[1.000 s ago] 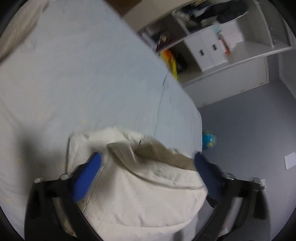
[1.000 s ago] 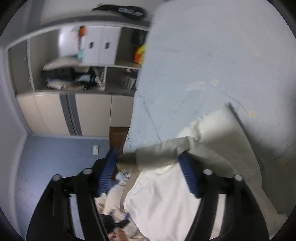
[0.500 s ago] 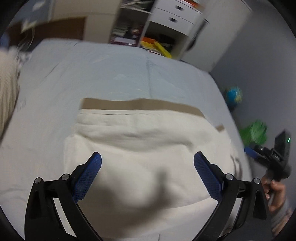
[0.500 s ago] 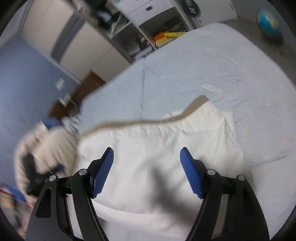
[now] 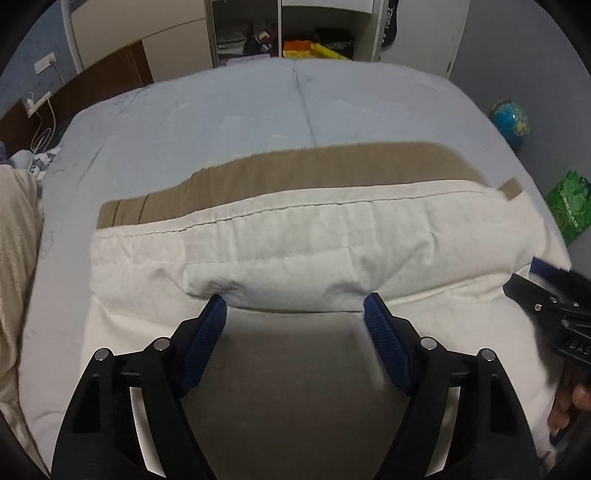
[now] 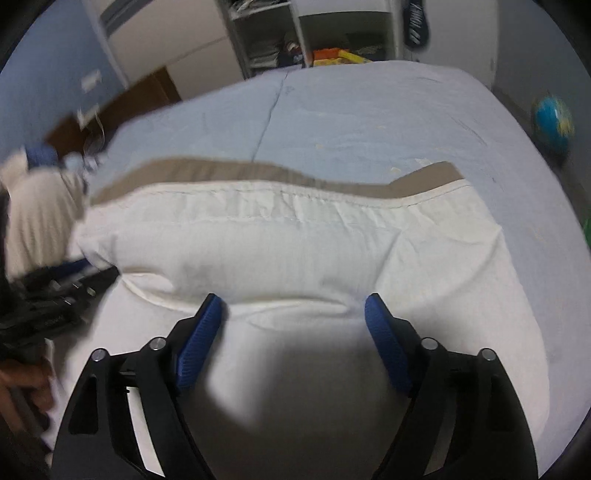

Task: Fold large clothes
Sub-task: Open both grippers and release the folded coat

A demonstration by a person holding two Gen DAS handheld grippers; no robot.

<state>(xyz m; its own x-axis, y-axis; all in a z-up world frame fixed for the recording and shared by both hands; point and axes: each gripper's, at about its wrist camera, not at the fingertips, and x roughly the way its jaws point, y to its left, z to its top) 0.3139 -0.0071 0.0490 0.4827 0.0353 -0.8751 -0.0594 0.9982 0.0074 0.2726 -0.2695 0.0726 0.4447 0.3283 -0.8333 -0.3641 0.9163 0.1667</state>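
A large cream garment (image 5: 295, 251) with a tan band (image 5: 314, 166) along its far edge lies spread across the bed; it also shows in the right wrist view (image 6: 295, 251). My left gripper (image 5: 295, 310) is open and empty, with its blue pads (image 5: 207, 339) just over the near folded edge. My right gripper (image 6: 295, 306) is open and empty over the same cloth. The right gripper shows at the right edge of the left wrist view (image 5: 554, 295). The left gripper shows blurred at the left edge of the right wrist view (image 6: 55, 291).
The light blue bed (image 5: 258, 103) fills both views. A beige blanket (image 5: 14, 258) lies at the left. Shelves and cupboards (image 5: 295, 33) stand beyond the bed. A globe (image 5: 509, 118) and a green bag (image 5: 565, 203) sit on the floor at right.
Both grippers have swung round from the bunched garment to face it squarely. The garment now lies spread flat, and both grippers have come lower and closer to its near edge.
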